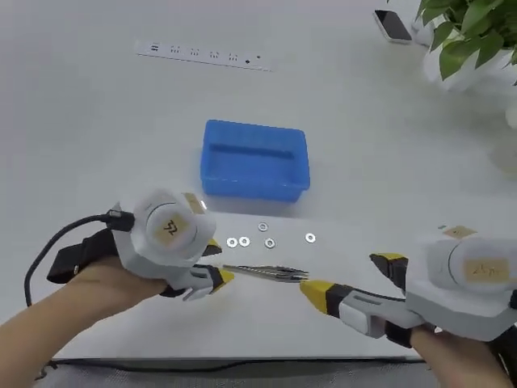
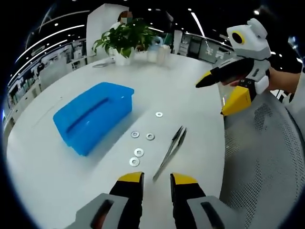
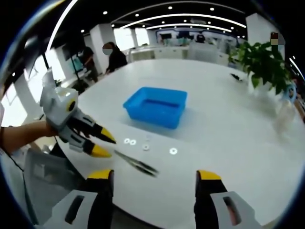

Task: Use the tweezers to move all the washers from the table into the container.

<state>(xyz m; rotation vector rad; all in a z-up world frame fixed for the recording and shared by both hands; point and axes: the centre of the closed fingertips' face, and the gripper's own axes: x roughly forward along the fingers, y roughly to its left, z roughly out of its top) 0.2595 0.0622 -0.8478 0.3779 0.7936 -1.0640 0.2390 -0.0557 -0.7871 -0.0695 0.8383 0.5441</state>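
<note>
Several steel washers (image 1: 270, 242) (image 2: 138, 152) (image 3: 173, 151) lie loose on the white table just in front of the blue container (image 1: 255, 159) (image 2: 90, 117) (image 3: 156, 106). Metal tweezers (image 1: 266, 272) (image 2: 171, 145) (image 3: 136, 164) lie flat on the table near the washers. My left gripper (image 1: 218, 260) (image 2: 157, 178) (image 3: 110, 147) is open, its yellow tips either side of the tweezers' near end without clamping it. To the right of the tweezers' far end my right gripper (image 1: 346, 275) (image 3: 155, 175) (image 2: 212, 99) hangs wide open, holding nothing.
A white power strip (image 1: 202, 55) lies at the back of the table. A potted plant (image 1: 468, 36) and a phone (image 1: 393, 24) sit at the back right. The table's front edge (image 1: 242, 356) runs just below the grippers.
</note>
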